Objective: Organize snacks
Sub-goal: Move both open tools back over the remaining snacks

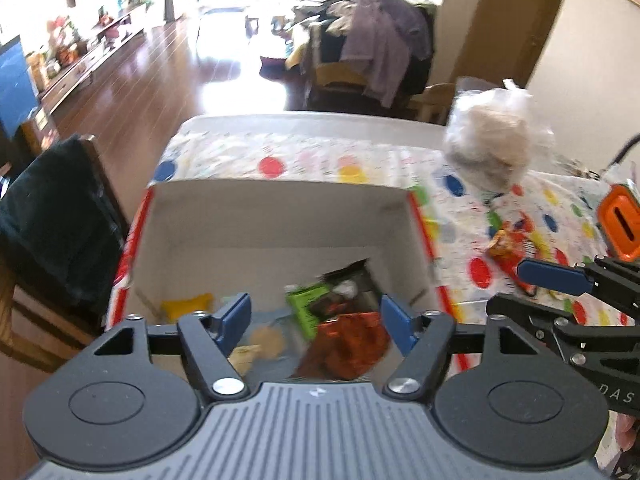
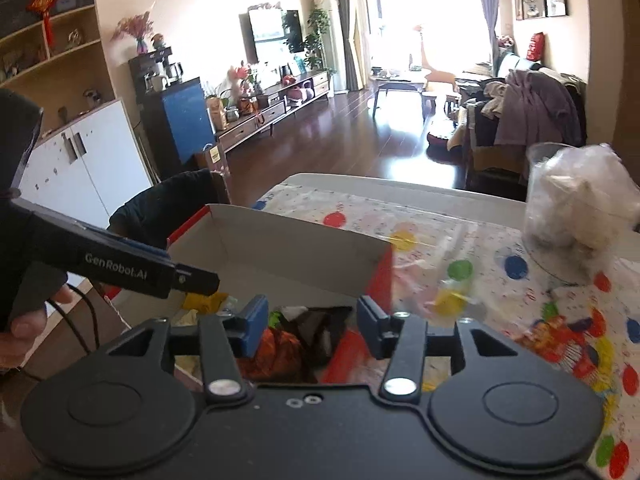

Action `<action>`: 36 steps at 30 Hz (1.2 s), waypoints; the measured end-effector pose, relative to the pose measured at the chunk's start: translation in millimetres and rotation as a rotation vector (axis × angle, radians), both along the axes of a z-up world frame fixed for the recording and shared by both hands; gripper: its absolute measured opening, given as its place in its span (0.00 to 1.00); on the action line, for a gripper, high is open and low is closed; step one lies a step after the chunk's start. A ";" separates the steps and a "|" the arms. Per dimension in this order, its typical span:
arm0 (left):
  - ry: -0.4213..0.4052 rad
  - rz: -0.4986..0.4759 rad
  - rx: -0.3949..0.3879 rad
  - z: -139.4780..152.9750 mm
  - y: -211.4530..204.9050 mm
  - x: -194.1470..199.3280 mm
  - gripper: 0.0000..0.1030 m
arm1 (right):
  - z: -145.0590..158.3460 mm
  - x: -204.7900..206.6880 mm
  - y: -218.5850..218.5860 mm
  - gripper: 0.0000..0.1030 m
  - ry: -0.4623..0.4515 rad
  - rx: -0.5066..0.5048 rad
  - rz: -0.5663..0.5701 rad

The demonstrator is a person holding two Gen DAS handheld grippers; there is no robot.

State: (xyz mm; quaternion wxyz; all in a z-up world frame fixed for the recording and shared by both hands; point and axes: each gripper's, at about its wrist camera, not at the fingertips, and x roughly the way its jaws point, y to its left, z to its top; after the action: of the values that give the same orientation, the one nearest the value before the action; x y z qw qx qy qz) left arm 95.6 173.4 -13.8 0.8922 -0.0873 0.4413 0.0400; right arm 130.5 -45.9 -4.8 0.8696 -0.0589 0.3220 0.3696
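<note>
While I hold both tools above the table, my left gripper [image 1: 316,322] hangs over the open cardboard box [image 1: 280,216], its blue pads spread apart with nothing between them. The box is white inside with red printed outer sides, and it stands on the polka-dot tablecloth [image 1: 360,160]. Down in it lie the snacks: a green packet [image 1: 306,306] tilted against a dark packet [image 1: 352,280], a shiny orange-red packet [image 1: 346,346] in front of them, a yellow packet [image 1: 186,306] in the left corner, and a pale biscuit-like piece [image 1: 266,340] between. My right gripper [image 2: 312,328] sits over the box's right corner, jaws parted and gripping nothing. Outside the box, another red-and-orange snack packet [image 1: 510,246] lies on the cloth to the right, and a clear plastic bag [image 1: 490,140] of pale lumps stands further back near the table's far edge.
</note>
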 end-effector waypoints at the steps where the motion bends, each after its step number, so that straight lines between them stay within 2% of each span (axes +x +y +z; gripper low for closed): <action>1: -0.007 -0.011 0.005 0.6 -7.8 0.7 0.71 | 0.5 -0.9 -8.5 0.47 -0.003 -0.001 -0.005; 6: -0.024 -0.089 0.005 -1.4 -53.4 11.2 0.72 | 0.0 -1.5 -61.0 0.50 0.003 0.022 -0.057; 11: -0.038 -0.163 -0.003 -7.2 -100.8 21.7 0.78 | -6.9 -0.5 -108.0 0.53 0.003 -0.011 -0.119; 13: -0.043 -0.187 -0.010 -10.9 -118.9 26.4 0.78 | -10.8 2.7 -125.9 0.65 0.017 -0.030 -0.136; 14: -0.051 -0.189 -0.012 -13.2 -128.1 29.1 0.79 | -13.5 3.2 -134.8 0.84 0.020 -0.037 -0.146; 15: -0.060 -0.188 -0.015 -15.6 -135.7 30.7 0.79 | -15.5 4.6 -144.4 0.93 0.019 -0.039 -0.157; 17: -0.067 -0.195 -0.018 -21.6 -152.7 35.6 0.82 | -17.5 7.3 -157.9 0.93 0.022 -0.049 -0.169; 20: -0.060 -0.218 -0.019 -33.9 -177.3 45.4 0.82 | -23.4 14.5 -183.3 0.99 0.009 -0.084 -0.205; 23: -0.056 -0.231 -0.017 -47.4 -201.1 54.3 0.82 | -28.4 23.4 -206.1 1.00 -0.017 -0.132 -0.262; 29: -0.035 -0.251 -0.021 -71.6 -246.2 72.6 0.82 | -49.9 55.3 -255.7 1.00 0.032 -0.148 -0.331; 33: -0.002 -0.263 -0.014 -89.9 -277.1 89.8 0.82 | -64.4 76.5 -271.6 1.00 0.068 -0.168 -0.370; 36: 0.013 -0.289 -0.018 -101.4 -293.9 101.2 0.82 | -75.0 89.6 -279.6 1.00 0.095 -0.166 -0.352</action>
State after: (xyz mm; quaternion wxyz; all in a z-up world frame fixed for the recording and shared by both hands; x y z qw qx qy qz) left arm 196.8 -120.4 -115.1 0.8851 -0.0304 0.4552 -0.0921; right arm 220.1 -325.5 -79.8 0.8969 -0.0557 0.3972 0.1862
